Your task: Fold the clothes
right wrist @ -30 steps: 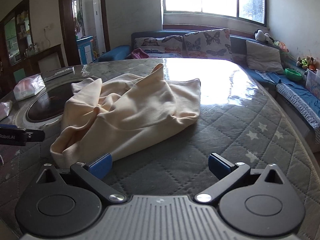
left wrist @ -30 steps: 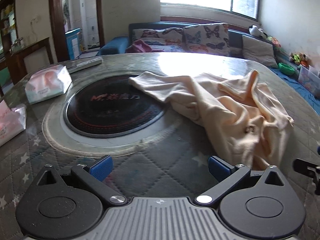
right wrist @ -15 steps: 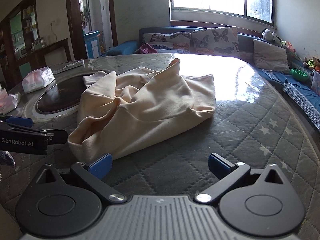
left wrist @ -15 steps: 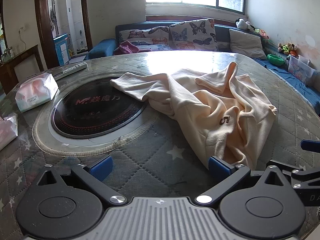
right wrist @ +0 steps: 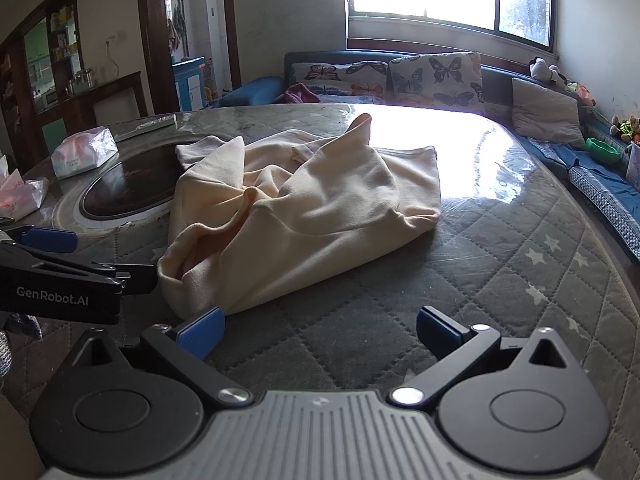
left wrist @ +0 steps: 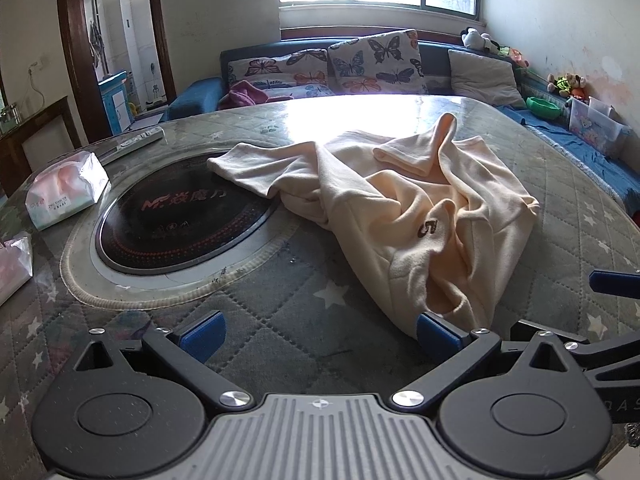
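Quilted table (left wrist: 280,320), cream garment (left wrist: 420,208) crumpled mid-surface, long axis running near-right to far-left. Left gripper (left wrist: 318,334) and right gripper (right wrist: 318,330) both wide, empty. Near hem beside left gripper's right finger; left nearer.

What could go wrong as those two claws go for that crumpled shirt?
1. The shirt is bunched in layers; the open left gripper might pinch several folds, not one edge.
2. One sleeve lies over the cooktop and may drag across it.
3. The right gripper is close beside the left; they could bump.
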{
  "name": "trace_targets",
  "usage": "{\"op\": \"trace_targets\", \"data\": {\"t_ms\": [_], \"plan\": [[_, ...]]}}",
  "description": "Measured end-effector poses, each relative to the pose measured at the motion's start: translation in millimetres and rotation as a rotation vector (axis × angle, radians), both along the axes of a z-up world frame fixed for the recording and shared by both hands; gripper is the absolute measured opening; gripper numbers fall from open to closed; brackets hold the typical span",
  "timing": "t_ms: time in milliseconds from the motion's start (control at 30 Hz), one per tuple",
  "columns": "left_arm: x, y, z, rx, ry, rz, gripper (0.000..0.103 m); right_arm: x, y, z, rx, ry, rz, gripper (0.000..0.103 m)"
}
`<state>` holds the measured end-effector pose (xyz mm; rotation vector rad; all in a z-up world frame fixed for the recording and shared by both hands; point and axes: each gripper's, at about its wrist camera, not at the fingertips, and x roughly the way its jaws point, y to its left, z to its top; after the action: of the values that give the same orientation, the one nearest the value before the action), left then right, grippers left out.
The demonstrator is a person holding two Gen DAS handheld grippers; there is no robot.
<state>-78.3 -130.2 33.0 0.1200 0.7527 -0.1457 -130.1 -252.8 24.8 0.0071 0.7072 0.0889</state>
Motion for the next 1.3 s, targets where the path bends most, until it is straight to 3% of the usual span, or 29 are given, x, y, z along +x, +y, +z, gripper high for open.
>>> {"op": "trace_targets", "data": {"t_ms": [1300], "plan": [[-7.2, -4.9, -0.2, 0.035, 0.003, -0.016, 0.103, -9.4, 1.5, 1.5, -0.002, -0.001, 0.001, 0.103]]}}
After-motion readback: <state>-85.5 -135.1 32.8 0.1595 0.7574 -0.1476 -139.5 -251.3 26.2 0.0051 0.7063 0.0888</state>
